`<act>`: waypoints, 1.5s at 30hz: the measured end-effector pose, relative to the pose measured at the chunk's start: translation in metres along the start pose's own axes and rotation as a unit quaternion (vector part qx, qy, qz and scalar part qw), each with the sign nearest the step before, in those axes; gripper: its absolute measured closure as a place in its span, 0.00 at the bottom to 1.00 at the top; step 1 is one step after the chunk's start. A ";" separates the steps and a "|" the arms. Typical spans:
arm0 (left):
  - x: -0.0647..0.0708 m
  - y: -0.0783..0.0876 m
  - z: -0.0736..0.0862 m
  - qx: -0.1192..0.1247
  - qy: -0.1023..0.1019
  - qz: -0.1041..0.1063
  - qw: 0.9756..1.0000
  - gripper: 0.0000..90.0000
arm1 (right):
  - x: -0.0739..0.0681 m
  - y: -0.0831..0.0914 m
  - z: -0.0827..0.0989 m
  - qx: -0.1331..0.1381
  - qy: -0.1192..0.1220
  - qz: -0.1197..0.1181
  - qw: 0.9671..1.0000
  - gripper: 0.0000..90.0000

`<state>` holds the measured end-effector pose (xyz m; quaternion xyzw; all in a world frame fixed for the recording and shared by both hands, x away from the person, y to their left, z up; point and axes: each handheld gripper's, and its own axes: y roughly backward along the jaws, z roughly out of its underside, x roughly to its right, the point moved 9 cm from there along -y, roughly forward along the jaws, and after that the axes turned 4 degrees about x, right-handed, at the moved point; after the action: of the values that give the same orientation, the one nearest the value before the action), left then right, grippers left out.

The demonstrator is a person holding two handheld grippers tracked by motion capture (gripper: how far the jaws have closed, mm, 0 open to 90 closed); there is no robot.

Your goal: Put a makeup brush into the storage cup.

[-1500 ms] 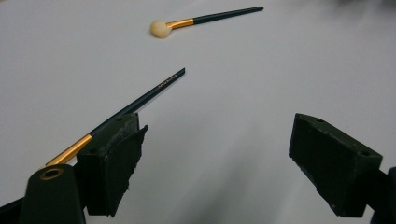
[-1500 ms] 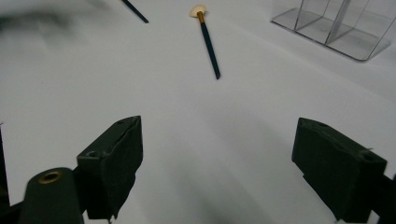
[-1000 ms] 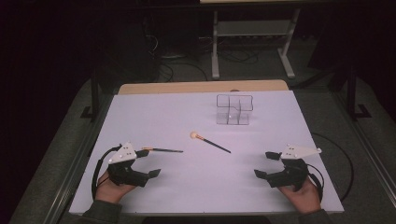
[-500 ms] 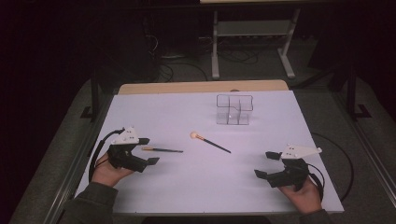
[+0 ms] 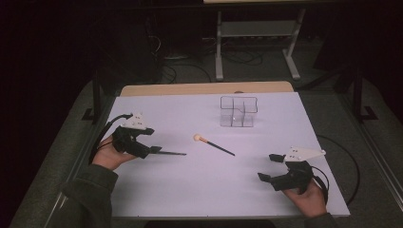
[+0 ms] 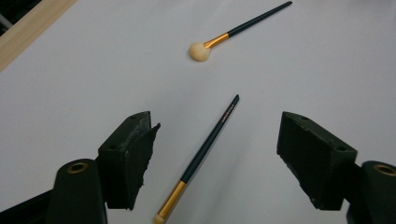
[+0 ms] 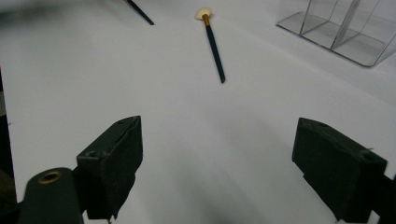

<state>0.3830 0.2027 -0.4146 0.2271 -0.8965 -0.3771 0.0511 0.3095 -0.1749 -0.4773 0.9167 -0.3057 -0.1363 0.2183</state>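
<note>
A dark-handled brush point(image 6: 210, 140) with a gold ferrule lies flat on the white table point(image 5: 190, 190). My left gripper point(image 6: 217, 123) hovers over its head end, jaws on either side of it and apart from it. Those jaws have just been closing, and the pads do not touch the brush. From above, the left gripper point(image 5: 151, 151) sits at the table's left, over the end of this brush point(image 5: 171, 153). A second brush point(image 5: 214, 145) with a cream head lies mid-table. My right gripper point(image 5: 267, 167) rests open at the front right with nothing between its jaws point(image 7: 218, 122).
A clear compartmented organizer point(image 5: 238, 111) stands at the back, right of centre, also seen as the clear organizer point(image 7: 345, 28) ahead of the right gripper. A wooden strip point(image 5: 204, 89) runs along the table's far edge. Dark floor and a metal stand lie beyond.
My left hand has moved away from the front edge toward the back and risen, bringing its jaws over the nearer brush. Both brushes and the right gripper have stayed put.
</note>
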 end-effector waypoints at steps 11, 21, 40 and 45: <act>-0.014 -0.016 -0.009 -0.044 -0.011 0.016 0.999 0.34 | 0.002 -0.001 0.000 -0.003 0.001 -0.005 1.000 0.17; -0.016 -0.036 0.000 -0.085 -0.025 0.019 0.996 0.39 | 0.003 0.001 0.000 -0.002 0.002 -0.009 1.000 0.18; -0.014 -0.058 0.030 -0.146 -0.011 0.053 0.988 0.49 | 0.001 0.001 0.001 -0.008 0.004 -0.013 1.000 0.18; -0.015 -0.059 0.035 -0.158 -0.010 0.058 0.986 0.54 | 0.001 0.001 0.001 -0.008 0.004 -0.014 1.000 0.18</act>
<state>0.4093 0.1964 -0.4797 0.1602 -0.8379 -0.5123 0.0990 0.3096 -0.1767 -0.4778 0.9197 -0.2910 -0.1380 0.2247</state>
